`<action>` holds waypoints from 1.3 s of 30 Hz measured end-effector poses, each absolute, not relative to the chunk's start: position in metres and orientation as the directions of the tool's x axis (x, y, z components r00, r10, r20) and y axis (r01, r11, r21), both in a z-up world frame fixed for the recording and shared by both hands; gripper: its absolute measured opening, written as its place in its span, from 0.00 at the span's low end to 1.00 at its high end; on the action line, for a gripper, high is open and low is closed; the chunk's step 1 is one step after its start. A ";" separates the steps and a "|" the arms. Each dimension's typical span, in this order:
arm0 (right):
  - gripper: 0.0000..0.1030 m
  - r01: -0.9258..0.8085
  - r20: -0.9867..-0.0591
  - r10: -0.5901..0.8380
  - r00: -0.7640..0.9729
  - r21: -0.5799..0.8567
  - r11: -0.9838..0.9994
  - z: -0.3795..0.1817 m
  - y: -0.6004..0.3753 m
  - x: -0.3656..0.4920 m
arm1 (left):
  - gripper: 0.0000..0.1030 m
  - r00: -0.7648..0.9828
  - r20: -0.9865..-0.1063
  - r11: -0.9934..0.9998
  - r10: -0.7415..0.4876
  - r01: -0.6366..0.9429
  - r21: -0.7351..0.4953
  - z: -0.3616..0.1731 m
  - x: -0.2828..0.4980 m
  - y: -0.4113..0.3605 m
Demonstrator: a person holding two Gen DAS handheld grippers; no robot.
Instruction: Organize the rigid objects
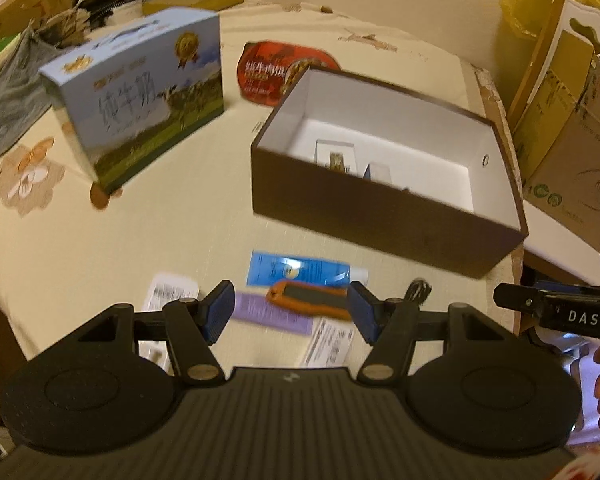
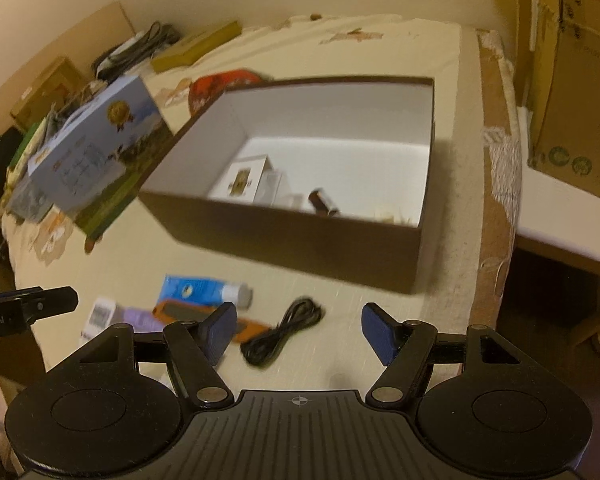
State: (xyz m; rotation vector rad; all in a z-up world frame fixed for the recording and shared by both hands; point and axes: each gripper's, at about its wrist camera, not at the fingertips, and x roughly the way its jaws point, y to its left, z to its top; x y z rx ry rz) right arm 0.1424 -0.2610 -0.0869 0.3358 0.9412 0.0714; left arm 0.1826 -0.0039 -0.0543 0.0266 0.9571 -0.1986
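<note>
A dark brown open box [image 1: 380, 216] [image 2: 300, 248] with a white inside stands on the table and holds a few small items. In front of it lie a blue tube [image 1: 300, 270] [image 2: 204, 290], an orange and black flat object [image 1: 308, 298] [image 2: 188, 312], a purple card [image 1: 268, 312], white labels [image 1: 172, 292] and a coiled black cable [image 2: 280, 334]. My left gripper [image 1: 292, 312] hangs open above the orange object and the purple card. My right gripper [image 2: 298, 334] is open above the cable. Nothing is between either pair of fingers.
A blue milk carton box [image 1: 140, 92] [image 2: 96, 152] stands left of the brown box, a red package [image 1: 276, 68] behind it. Cardboard boxes [image 1: 572, 120] [image 2: 572, 80] rise past the table's right edge. Bags and flat boxes clutter the far left.
</note>
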 end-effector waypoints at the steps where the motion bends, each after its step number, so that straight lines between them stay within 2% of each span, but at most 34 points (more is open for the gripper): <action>1: 0.64 0.081 -0.785 0.207 0.584 0.311 0.947 -0.089 -0.259 0.141 | 0.57 0.555 -0.818 0.982 -0.153 0.178 -0.063 -0.056 0.179 -0.002; 20: 0.64 0.024 -0.854 0.228 0.468 0.271 0.962 -0.126 -0.228 0.121 | 0.56 0.482 -0.869 0.987 -0.115 0.157 -0.044 -0.097 0.148 0.006; 39: 0.64 0.066 -0.895 0.198 0.400 0.243 0.968 -0.159 -0.236 0.124 | 0.56 0.370 -0.920 0.948 -0.128 0.320 -0.003 -0.164 0.168 -0.038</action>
